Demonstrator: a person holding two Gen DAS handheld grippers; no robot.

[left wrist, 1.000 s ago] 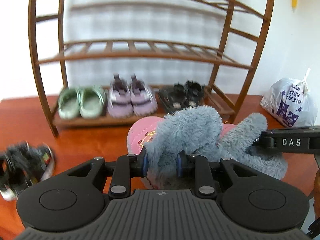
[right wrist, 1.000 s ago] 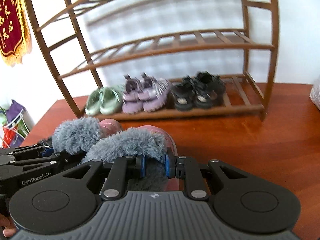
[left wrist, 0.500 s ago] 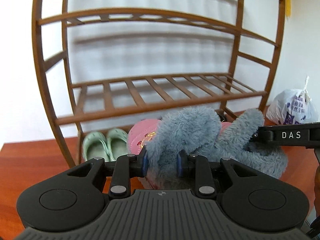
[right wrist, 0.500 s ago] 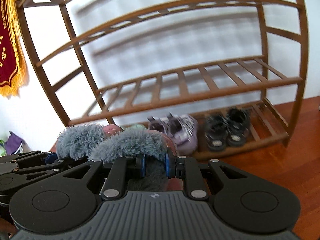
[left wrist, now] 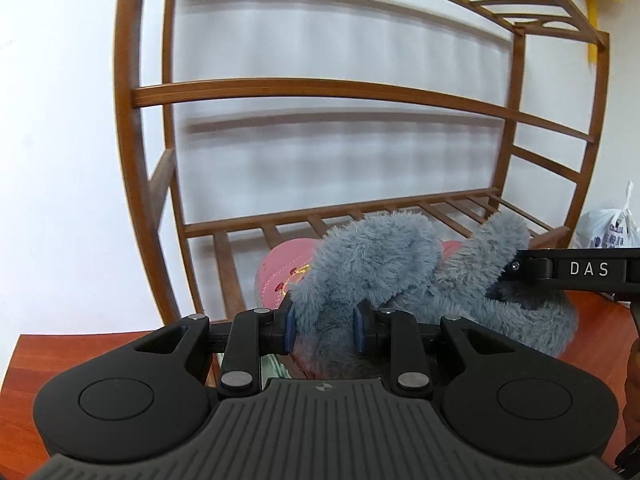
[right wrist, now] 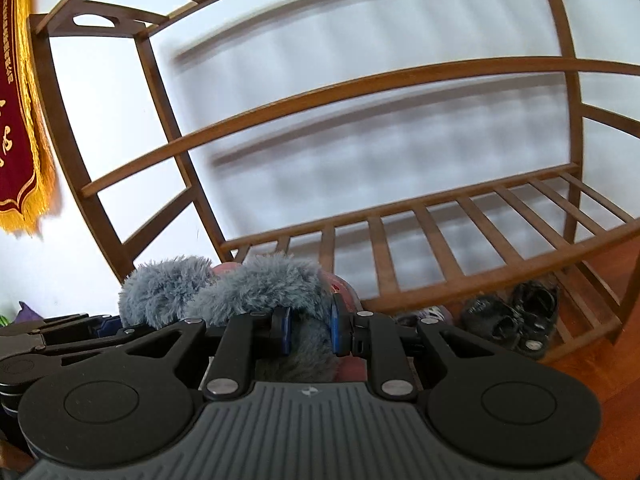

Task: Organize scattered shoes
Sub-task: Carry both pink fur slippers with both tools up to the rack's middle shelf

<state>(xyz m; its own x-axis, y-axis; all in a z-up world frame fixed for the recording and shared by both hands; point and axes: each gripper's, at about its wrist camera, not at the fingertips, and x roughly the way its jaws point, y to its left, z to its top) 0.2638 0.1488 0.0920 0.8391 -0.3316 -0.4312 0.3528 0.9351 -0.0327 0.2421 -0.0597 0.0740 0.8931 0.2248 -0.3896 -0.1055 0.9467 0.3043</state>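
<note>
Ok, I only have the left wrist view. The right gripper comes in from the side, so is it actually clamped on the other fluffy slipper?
Observer: Yes. The right gripper has both blue pads pressed into the grey fur cuff of the right slipper.
Operator: What's under the slatted shelf ahead? The slippers block it for me.
Observer: A pair of black shoes sits on the bottom shelf, toward its right end.
Operator: Anything beside them?
Observer: Just left of them a pale shoe peeks out behind the gripper. Too little of it shows to say more.
</note>
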